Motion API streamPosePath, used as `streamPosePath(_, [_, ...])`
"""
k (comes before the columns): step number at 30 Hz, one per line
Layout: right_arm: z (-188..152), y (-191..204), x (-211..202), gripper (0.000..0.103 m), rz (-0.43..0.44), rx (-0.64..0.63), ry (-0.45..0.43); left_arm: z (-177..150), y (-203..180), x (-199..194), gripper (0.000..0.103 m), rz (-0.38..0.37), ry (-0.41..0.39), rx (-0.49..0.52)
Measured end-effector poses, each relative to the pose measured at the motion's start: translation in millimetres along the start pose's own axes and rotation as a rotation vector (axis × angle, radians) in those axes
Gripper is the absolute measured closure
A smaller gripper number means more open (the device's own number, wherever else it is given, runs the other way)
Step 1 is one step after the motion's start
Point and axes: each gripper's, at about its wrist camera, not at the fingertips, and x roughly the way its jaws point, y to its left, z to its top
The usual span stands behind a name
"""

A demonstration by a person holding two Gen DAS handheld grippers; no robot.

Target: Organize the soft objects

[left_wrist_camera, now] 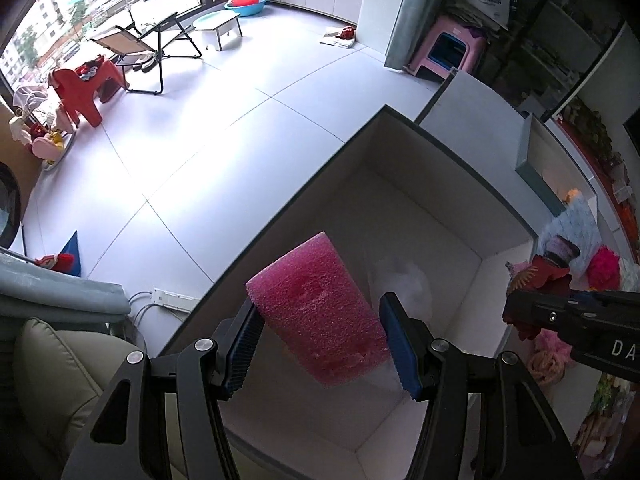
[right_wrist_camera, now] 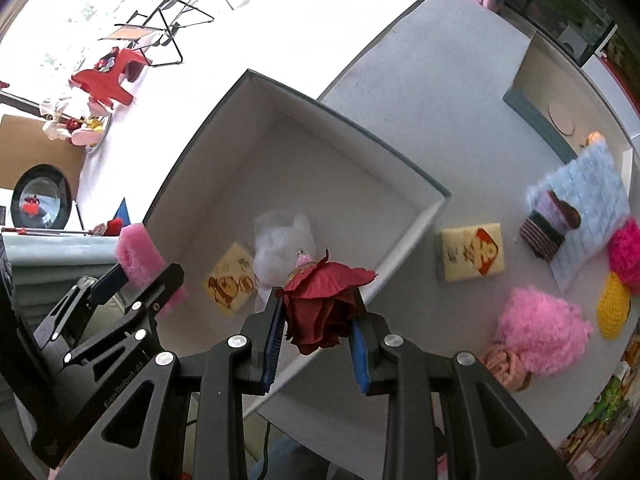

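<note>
Pale floor tiles and a window wall lie behind a white desk [right_wrist_camera: 440, 92] that carries an open white box [left_wrist_camera: 404, 184], the landmark for everything else. Nearest, the left claw [left_wrist_camera: 320, 344] hangs over the box's near-left corner with its jaws partway open, the blue pads pressed on the sides of a pink foam cylinder [left_wrist_camera: 316, 312]; the cylinder's long axis tilts up and away from the pads, its lower end pointing down into the box. Beside it, the right claw [right_wrist_camera: 316, 332] is narrowly closed on a dark red fabric flower [right_wrist_camera: 324, 300], held over the box's near-right wall, just inside the rim. Below both, on the box floor, rest a crumpled white plastic bag [right_wrist_camera: 280, 240] and a yellow printed packet [right_wrist_camera: 230, 284]. Further off, right of the box on the desk, wait a second yellow packet [right_wrist_camera: 472, 254], a pink fluffy ball [right_wrist_camera: 540, 328], a yellow knitted piece [right_wrist_camera: 612, 312] and a blue quilted cloth [right_wrist_camera: 588, 208]. Both loads seem ready to drop; the foam sits deeper over the opening, so the left looks nearer to release.
</note>
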Motion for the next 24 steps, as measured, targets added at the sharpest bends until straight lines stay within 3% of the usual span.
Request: streamPosePath(24, [25, -3, 40, 0.070, -0.012, 0.020, 0.065, 9, -7, 34, 0.043, 0.026, 0.069, 0.013])
